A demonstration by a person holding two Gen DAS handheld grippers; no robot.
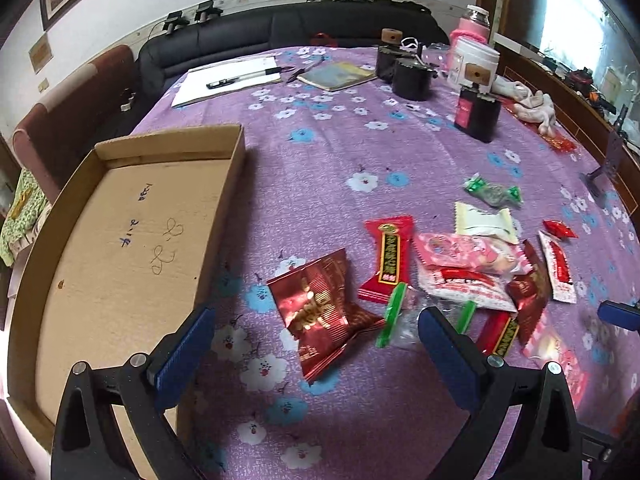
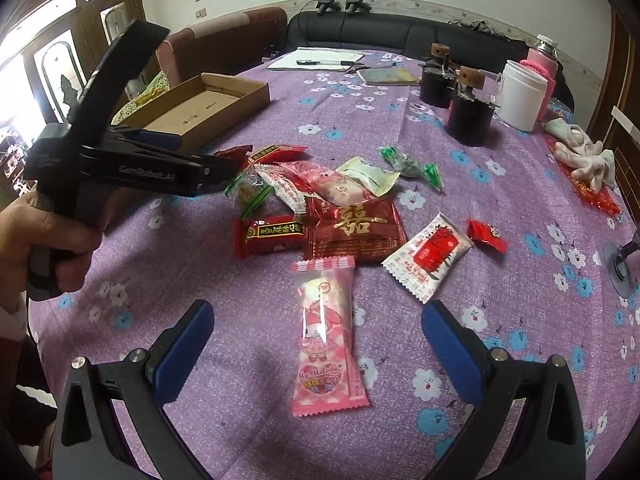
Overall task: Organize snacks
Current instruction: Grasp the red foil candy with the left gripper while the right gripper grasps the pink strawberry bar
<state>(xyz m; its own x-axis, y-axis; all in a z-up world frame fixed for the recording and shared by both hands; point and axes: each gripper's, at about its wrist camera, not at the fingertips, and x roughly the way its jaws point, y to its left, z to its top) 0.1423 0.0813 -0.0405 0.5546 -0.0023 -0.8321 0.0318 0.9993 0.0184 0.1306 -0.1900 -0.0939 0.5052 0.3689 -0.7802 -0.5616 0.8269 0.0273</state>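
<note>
Snacks point(image 2: 348, 224) lie loose; both hand-held grippers, left point(image 1: 316, 344) and right point(image 2: 318, 340), spread wide, apparently empty.

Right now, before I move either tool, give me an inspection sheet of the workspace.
Surface: table under purple floral cloth.
Job's things: cardboard tray holds no snacks; snack packets loose in a pile; pink packet lies between the right tool's fingers.
Clutter: dark jars, white canister, notepad with pen, gloves.
Grippers: left tool open over a dark red packet; right tool open.
Cables: nothing seen on table.
Surroundings: black sofa, window.
</note>
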